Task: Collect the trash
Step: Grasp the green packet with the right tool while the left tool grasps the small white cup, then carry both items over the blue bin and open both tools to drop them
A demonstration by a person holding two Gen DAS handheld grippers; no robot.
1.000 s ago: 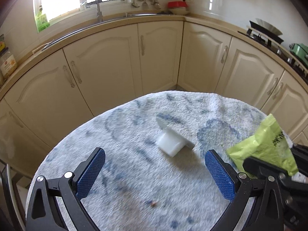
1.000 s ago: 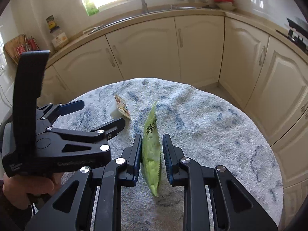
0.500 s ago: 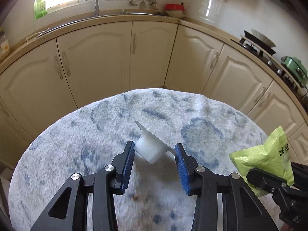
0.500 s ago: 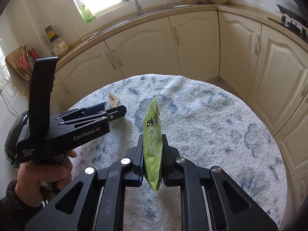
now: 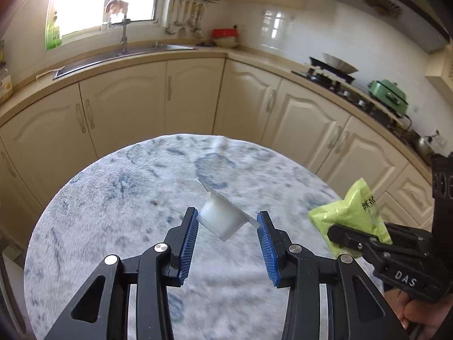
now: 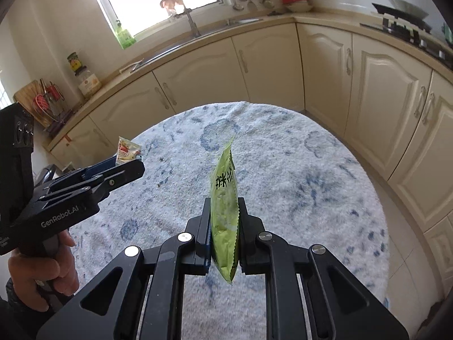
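Note:
A small white plastic cup (image 5: 222, 221) with a peeled foil lid hangs tilted above the round table, with my left gripper (image 5: 226, 221) shut on it between its blue pads. Its printed lid (image 6: 128, 150) sticks up past the left gripper (image 6: 128, 167) in the right wrist view. My right gripper (image 6: 225, 215) is shut on a green snack wrapper (image 6: 225, 198), which stands on edge between the fingers, lifted off the table. From the left wrist the same wrapper (image 5: 351, 215) shows at the right, pinched by the right gripper (image 5: 339, 233).
The round table carries a fluffy white and blue cloth (image 5: 119, 198) with a few dark crumbs (image 6: 161, 159). Cream kitchen cabinets (image 5: 181, 99) curve around behind it, with a sink (image 5: 158, 48) under the window and a stove (image 5: 331, 76) at the right. A hand (image 6: 42, 272) holds the left gripper.
My left gripper has shut on the white cup and lifted it off the cloth. My right gripper has closed tight on the green wrapper and risen with it.

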